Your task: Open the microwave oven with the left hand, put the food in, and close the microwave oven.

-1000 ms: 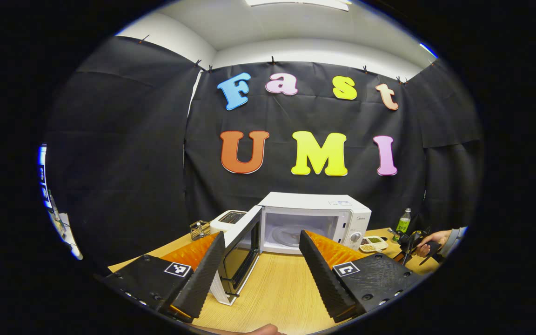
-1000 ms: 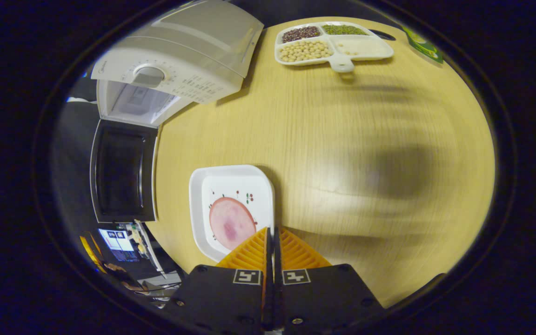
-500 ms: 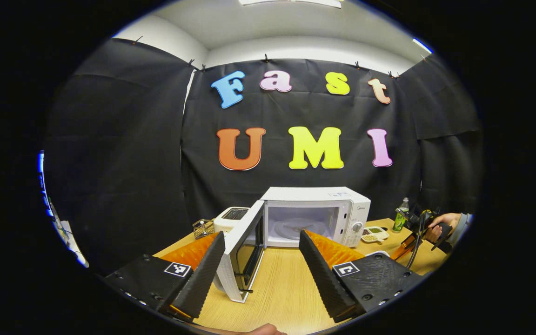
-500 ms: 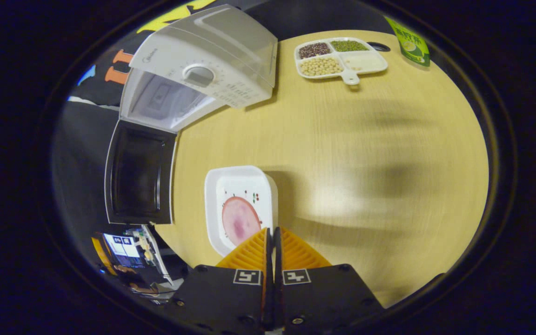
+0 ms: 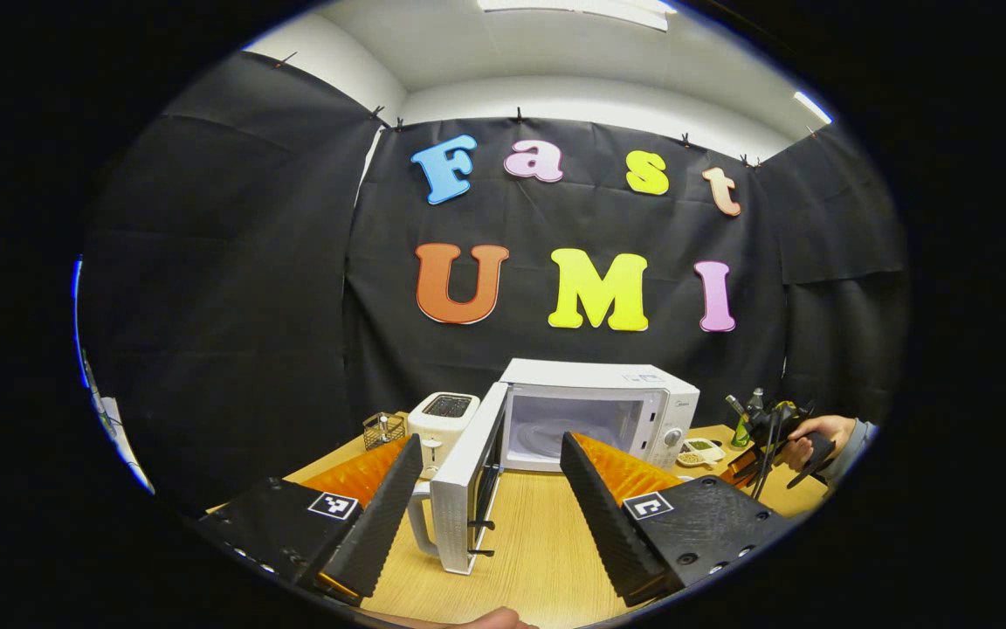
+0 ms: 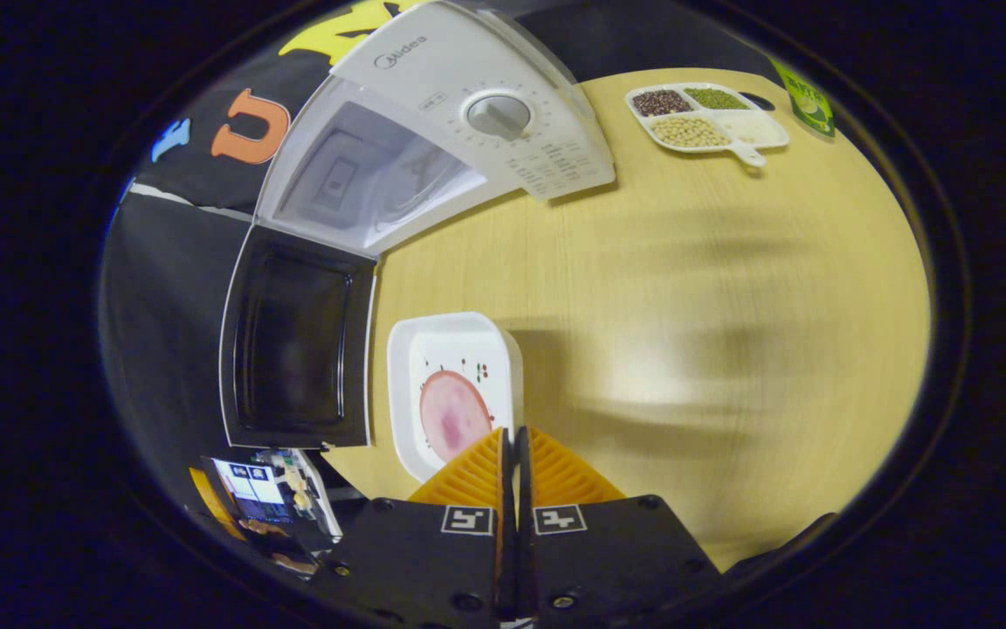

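The white microwave (image 5: 599, 406) stands at the back of the wooden table with its door (image 5: 464, 498) swung wide and its cavity bare. My left gripper (image 5: 491, 439) is open in front of it, holding nothing, fingers either side of the door's edge from this angle. My right gripper (image 6: 516, 432) is shut on the rim of a white square plate (image 6: 446, 349) that carries a pink slice of food (image 6: 453, 415), held above the table beside the open door (image 6: 298, 341) of the microwave (image 6: 468, 114). In the left gripper view, the right gripper (image 5: 769, 437) and a hand (image 5: 809, 432) appear far right.
A white toaster (image 5: 442, 419) and a small wire basket (image 5: 383, 428) stand left of the microwave. A divided dish of beans (image 6: 708, 122) and a green bottle (image 6: 804, 96) lie to its right. Bare tabletop (image 6: 686, 306) stretches right of the plate.
The right gripper has carried the plate closer to the microwave's opening, which now looms larger. The left gripper has drifted left, so the door now looks edge-on.
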